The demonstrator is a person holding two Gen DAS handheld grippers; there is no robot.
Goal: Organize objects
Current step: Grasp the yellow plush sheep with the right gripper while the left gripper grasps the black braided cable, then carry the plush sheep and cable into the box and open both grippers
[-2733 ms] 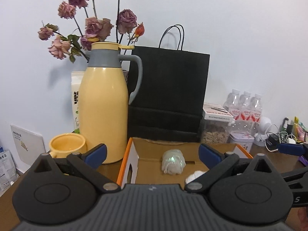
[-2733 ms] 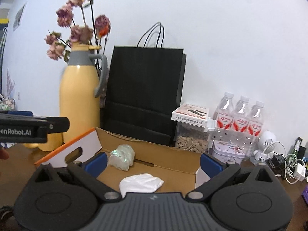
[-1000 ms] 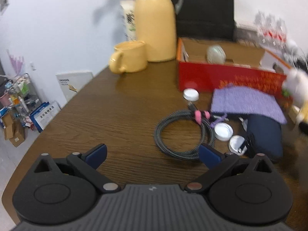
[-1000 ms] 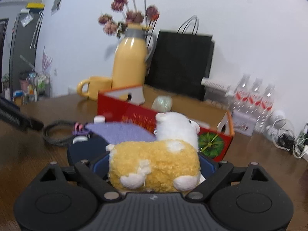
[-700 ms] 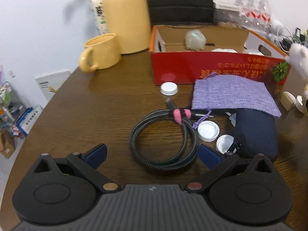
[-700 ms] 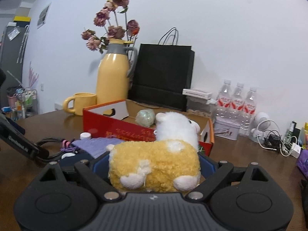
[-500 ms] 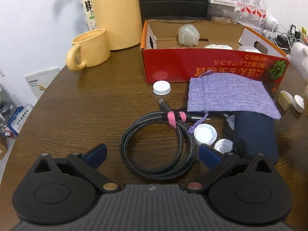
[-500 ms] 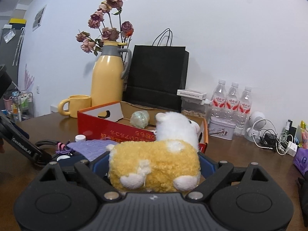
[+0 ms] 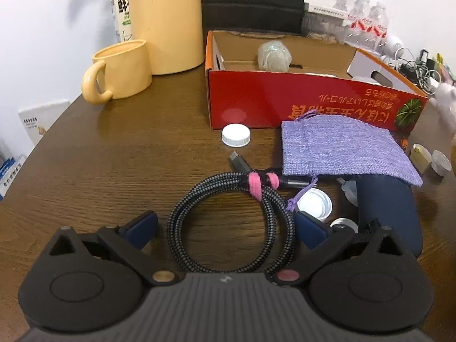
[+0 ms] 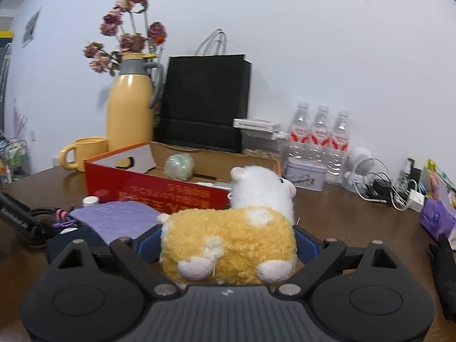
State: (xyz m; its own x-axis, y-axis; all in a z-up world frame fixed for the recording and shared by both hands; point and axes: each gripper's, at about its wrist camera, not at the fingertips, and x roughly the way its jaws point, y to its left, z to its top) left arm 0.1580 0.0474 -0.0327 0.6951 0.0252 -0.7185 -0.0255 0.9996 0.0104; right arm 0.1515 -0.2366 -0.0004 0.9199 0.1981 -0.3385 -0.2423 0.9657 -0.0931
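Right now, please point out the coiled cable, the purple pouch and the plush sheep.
cable point(image 9: 273, 222): left wrist view, on the right side of the braided coil.
pouch point(image 9: 339, 151): left wrist view, middle of the cloth.
sheep point(image 10: 228, 242): right wrist view, on its yellow body.

From the left wrist we look steeply down, close over the coiled cable point(image 9: 230, 222), red box point(image 9: 313, 105) upper right. From the right wrist we look level across the table, the same box point(image 10: 159, 191) centre left.

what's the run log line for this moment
left gripper: open over cable | right gripper: shut on plush sheep | box: sheep not in
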